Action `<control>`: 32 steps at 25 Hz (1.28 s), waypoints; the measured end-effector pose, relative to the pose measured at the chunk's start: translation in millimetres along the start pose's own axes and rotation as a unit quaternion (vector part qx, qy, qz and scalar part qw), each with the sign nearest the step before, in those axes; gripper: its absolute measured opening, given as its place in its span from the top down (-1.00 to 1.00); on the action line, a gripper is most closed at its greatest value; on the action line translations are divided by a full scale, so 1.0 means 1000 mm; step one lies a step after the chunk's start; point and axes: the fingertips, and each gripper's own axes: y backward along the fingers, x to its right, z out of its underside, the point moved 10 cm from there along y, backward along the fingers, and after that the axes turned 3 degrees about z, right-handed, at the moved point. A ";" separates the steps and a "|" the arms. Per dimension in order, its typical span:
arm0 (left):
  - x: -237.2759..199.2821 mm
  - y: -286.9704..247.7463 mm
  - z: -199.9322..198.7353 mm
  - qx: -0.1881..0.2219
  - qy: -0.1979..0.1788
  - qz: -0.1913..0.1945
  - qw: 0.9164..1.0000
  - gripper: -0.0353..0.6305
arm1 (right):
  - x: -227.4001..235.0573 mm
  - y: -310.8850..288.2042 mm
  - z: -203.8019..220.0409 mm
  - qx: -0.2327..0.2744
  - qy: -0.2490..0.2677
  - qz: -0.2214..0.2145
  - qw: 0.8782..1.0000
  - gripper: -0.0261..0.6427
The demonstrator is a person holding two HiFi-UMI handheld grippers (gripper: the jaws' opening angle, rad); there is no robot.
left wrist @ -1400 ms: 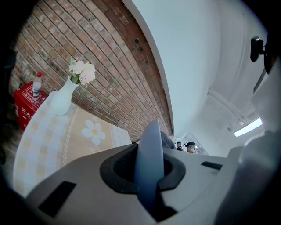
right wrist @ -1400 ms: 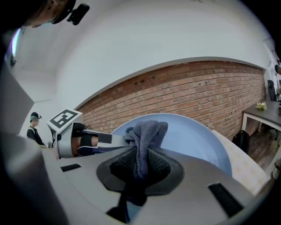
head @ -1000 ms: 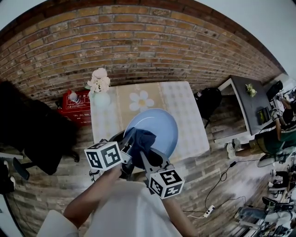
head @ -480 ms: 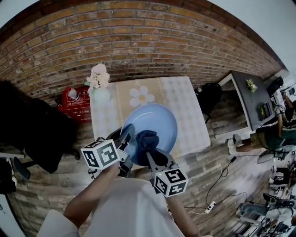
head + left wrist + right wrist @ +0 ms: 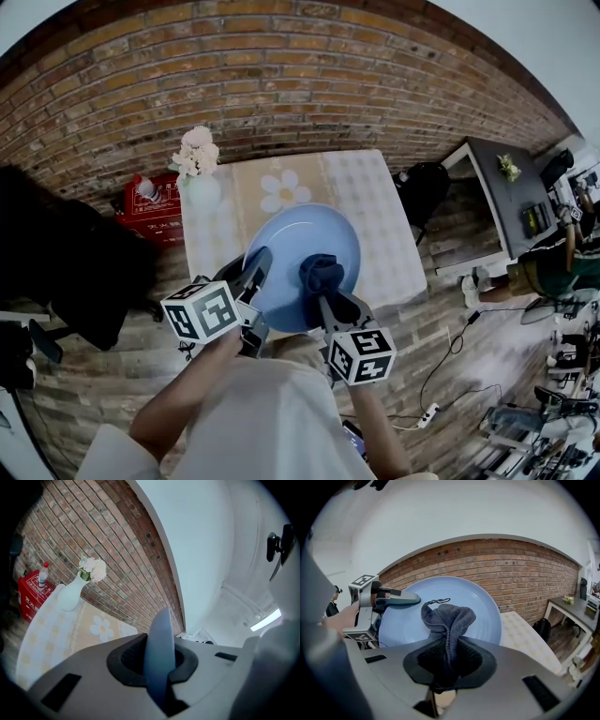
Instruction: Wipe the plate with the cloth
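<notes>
A large light-blue plate [image 5: 291, 248] is held tilted above the near edge of the table. My left gripper [image 5: 251, 272] is shut on the plate's left rim [image 5: 158, 653], seen edge-on between the jaws in the left gripper view. My right gripper [image 5: 326, 292] is shut on a bunched dark blue-grey cloth [image 5: 322, 273], which presses on the plate's face at its lower right. In the right gripper view the cloth [image 5: 447, 620] rises from the jaws against the plate [image 5: 485, 613], with the left gripper [image 5: 401, 599] clamped on the far rim.
A small table with a checked cloth and daisy print [image 5: 286, 192] stands against a brick wall. A pale vase of flowers [image 5: 199, 178] sits at its back left corner. A red crate with a bottle [image 5: 153, 206] is left of it. A dark desk [image 5: 511, 202] stands at right.
The right gripper has carried the cloth rightward across the plate, from its lower middle toward its lower right. The left gripper still holds the rim in about the same place.
</notes>
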 end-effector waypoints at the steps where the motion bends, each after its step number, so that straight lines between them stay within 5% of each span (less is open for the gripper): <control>1: 0.000 0.001 0.001 0.000 0.000 0.000 1.000 0.75 | 0.003 0.000 -0.001 -0.001 0.002 0.007 1.000 0.69; 13: 0.006 0.004 0.011 -0.007 -0.001 0.002 1.000 0.75 | 0.021 -0.006 -0.026 0.027 -0.011 0.041 0.999 0.69; 32: 0.014 -0.002 0.028 -0.015 -0.009 -0.004 1.000 0.75 | -0.021 -0.005 -0.039 0.063 0.006 -0.025 0.998 0.69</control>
